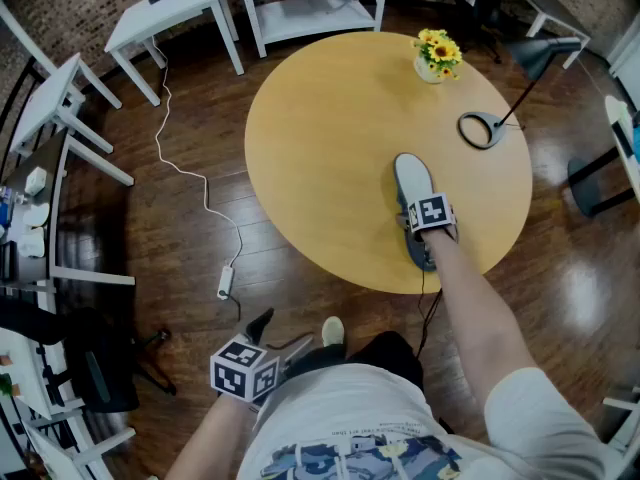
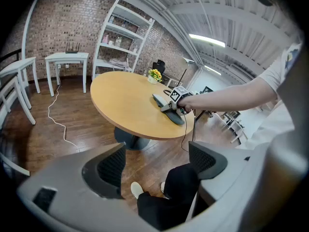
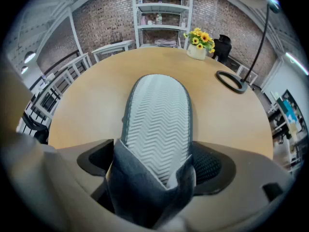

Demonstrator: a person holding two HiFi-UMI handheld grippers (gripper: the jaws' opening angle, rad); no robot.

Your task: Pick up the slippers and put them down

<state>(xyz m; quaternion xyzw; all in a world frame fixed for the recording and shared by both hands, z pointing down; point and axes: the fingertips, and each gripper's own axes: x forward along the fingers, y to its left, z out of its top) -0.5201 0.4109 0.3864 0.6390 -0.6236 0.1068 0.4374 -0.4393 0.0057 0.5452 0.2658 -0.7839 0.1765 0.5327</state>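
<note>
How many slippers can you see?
1. The slipper lies on the round table near its edge, its end pinched in the right hand-held gripper. A second one may be out of sight.

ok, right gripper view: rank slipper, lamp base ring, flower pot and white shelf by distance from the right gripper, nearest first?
1. Slipper: gripped in the right gripper, centre.
2. Lamp base ring: on the table, right.
3. Flower pot: far table edge, right of centre.
4. White shelf: beyond the table, top centre.
</note>
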